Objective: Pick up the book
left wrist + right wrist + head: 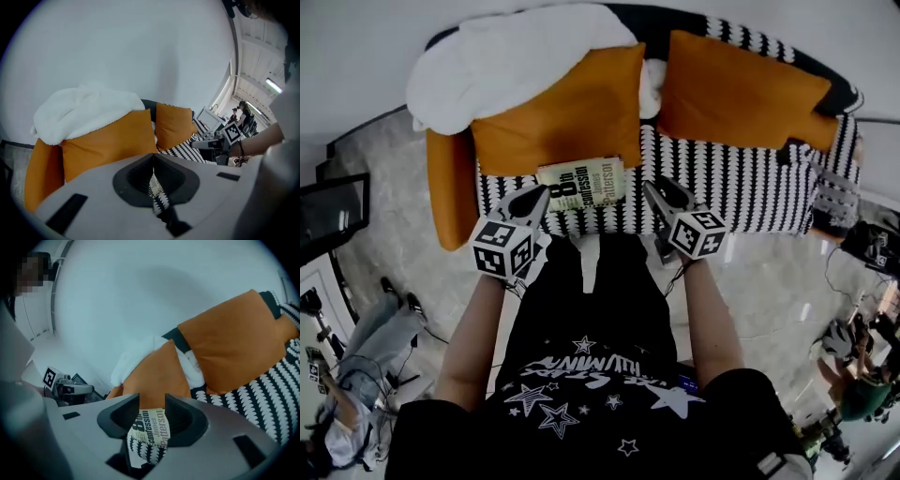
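The book, cream-covered with dark print, lies flat on the black-and-white patterned sofa seat near its front edge. My left gripper hovers just off the book's left end with its jaws shut and nothing in them. In the left gripper view its jaws meet, with only a thin slit showing the seat. My right gripper is just right of the book, open. In the right gripper view the book shows through the gap of that gripper, lying beyond the tips and untouched.
Two orange cushions lean on the sofa back, a white blanket draped behind the left one. An orange armrest bounds the seat's left. Cables and gear lie on the marble floor at right; a seated person at left.
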Tool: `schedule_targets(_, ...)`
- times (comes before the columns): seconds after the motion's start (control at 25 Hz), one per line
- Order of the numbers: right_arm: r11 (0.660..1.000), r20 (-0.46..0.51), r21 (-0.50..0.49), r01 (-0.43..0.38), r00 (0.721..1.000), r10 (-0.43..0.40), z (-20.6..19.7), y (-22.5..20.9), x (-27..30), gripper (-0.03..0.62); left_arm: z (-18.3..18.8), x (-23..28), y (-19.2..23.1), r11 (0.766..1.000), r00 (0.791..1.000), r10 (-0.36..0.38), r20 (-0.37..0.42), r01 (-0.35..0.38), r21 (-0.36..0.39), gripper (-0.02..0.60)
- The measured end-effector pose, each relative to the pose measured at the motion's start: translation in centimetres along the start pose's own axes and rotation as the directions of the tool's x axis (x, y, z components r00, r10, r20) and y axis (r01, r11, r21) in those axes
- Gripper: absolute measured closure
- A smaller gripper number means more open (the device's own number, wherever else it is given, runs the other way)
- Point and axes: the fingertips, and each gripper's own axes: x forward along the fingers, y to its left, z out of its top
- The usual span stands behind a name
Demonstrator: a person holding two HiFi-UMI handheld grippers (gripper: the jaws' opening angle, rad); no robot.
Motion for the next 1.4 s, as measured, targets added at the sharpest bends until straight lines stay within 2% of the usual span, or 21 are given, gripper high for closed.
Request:
schedule_targets(0.24, 0.996, -0.158, 0.012, -0.094, 0.983, 0.095, -4.2, -2.4, 3.7, 0.360, -0.7, 3.0, 0.5, 0.998, 0.999, 0.039, -0.007, -0.040, -0.046, 0.571)
schedule_targets(0.4, 0.985, -0.262, -0.014, -0.173, 0.951, 0.164, -6.5, -2.5, 6.0, 0.322, -1.1, 4.7, 1.2, 0.995, 0.998, 0.063, -0.011, -0.064, -0.071, 0.571)
schedule_targets(0.56, 0.978, -0.336, -0.024, -0.208, 0.923, 0.188, -8.6, -4.7, 5.8, 0.289, -2.1, 6.7, -0.9, 0.994, 0.996, 0.079, -0.038, -0.081, -0.068, 0.571)
schedule_targets(0.68, 0.975, -0.360, -0.013, -0.220, 0.911, 0.201, -9.9, -5.4, 6.6, 0.282, -3.1, 7.2, -1.1, 0.993, 0.995, 0.089, -0.043, -0.091, -0.069, 0.571)
schedule_targets(0.84, 0.968, -0.394, 0.008, -0.249, 0.889, 0.232, -11.7, -4.4, 10.9, 0.281, -5.0, 8.0, 2.7, 0.991, 0.991, 0.112, -0.079, -0.117, -0.068, 0.571)
schedule_targets(0.96, 0.963, -0.405, 0.031, -0.266, 0.878, 0.255, -12.9, -4.5, 13.1, 0.281, -6.2, 9.0, 4.5, 0.984, 0.988, 0.126, -0.093, -0.136, -0.112, 0.571)
schedule_targets(1.08, 0.961, -0.421, 0.045, -0.272, 0.867, 0.266, -14.0, -5.4, 13.7, 0.281, -7.1, 9.9, 4.2, 0.982, 0.988, 0.119, -0.103, -0.132, -0.132, 0.571)
schedule_targets(1.4, 0.943, -0.493, 0.044, -0.330, 0.813, 0.308, -16.3, -5.1, 14.9, 0.281, -9.4, 10.3, 4.4, 0.974, 0.981, 0.114, -0.154, -0.141, -0.177, 0.571)
